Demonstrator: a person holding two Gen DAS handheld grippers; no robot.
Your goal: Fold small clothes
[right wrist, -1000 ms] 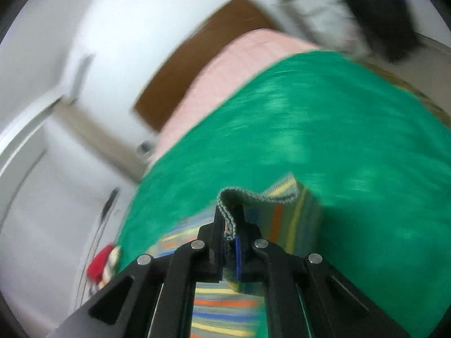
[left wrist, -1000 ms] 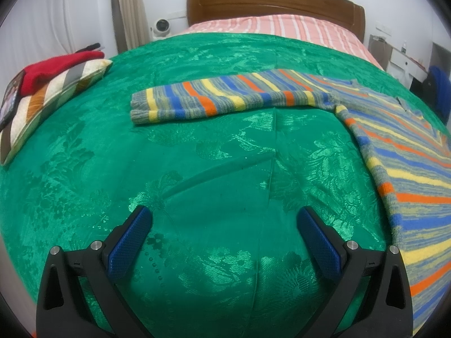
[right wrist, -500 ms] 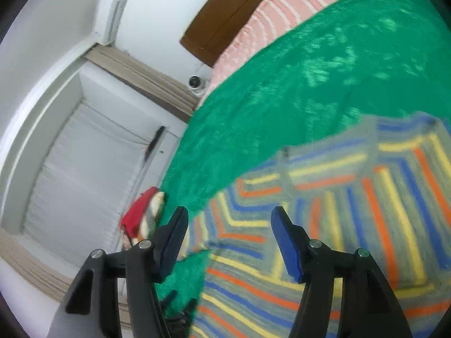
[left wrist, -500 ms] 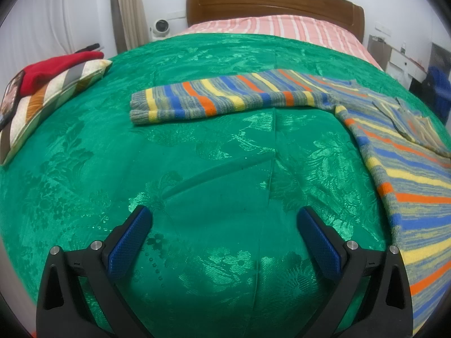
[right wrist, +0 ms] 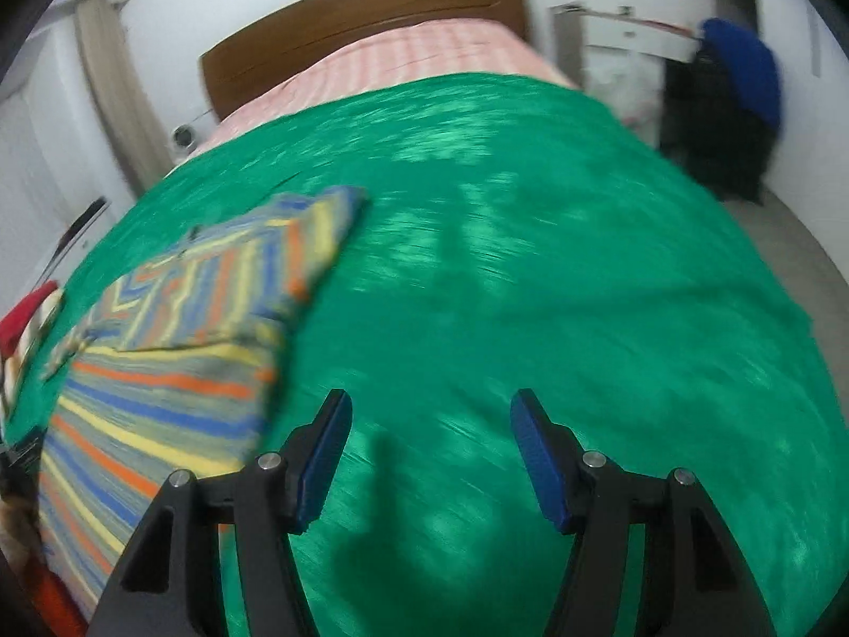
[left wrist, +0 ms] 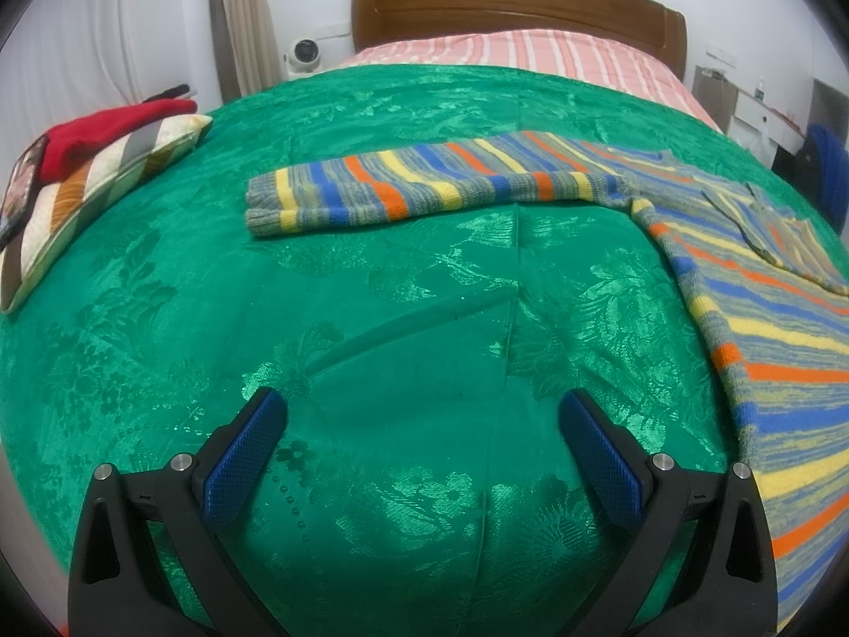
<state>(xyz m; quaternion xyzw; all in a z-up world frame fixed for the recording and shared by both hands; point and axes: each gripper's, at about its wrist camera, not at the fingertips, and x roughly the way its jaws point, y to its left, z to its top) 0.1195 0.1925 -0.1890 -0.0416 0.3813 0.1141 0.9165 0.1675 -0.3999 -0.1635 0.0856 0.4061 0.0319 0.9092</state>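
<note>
A striped knit sweater [left wrist: 759,292] in blue, yellow, orange and grey lies flat on the green bedspread [left wrist: 398,329]. Its left sleeve [left wrist: 424,186] stretches out to the left. Its right sleeve [left wrist: 780,233] lies folded across the body. My left gripper [left wrist: 422,424] is open and empty, above bare bedspread to the left of the sweater. In the blurred right wrist view the sweater [right wrist: 175,361] lies at the left with the folded sleeve [right wrist: 276,265] on top. My right gripper [right wrist: 430,430] is open and empty over bare bedspread to the sweater's right.
A striped pillow [left wrist: 79,196] with a red garment [left wrist: 101,132] on it lies at the bed's left edge. The wooden headboard [left wrist: 514,5] and pink striped sheet [left wrist: 520,53] are at the far end. A dark chair with a blue cloth [right wrist: 737,85] stands beside the bed.
My right gripper carried the right sleeve over the sweater's body, let it go and opened, then swung right over bare bedspread. The left gripper has not moved.
</note>
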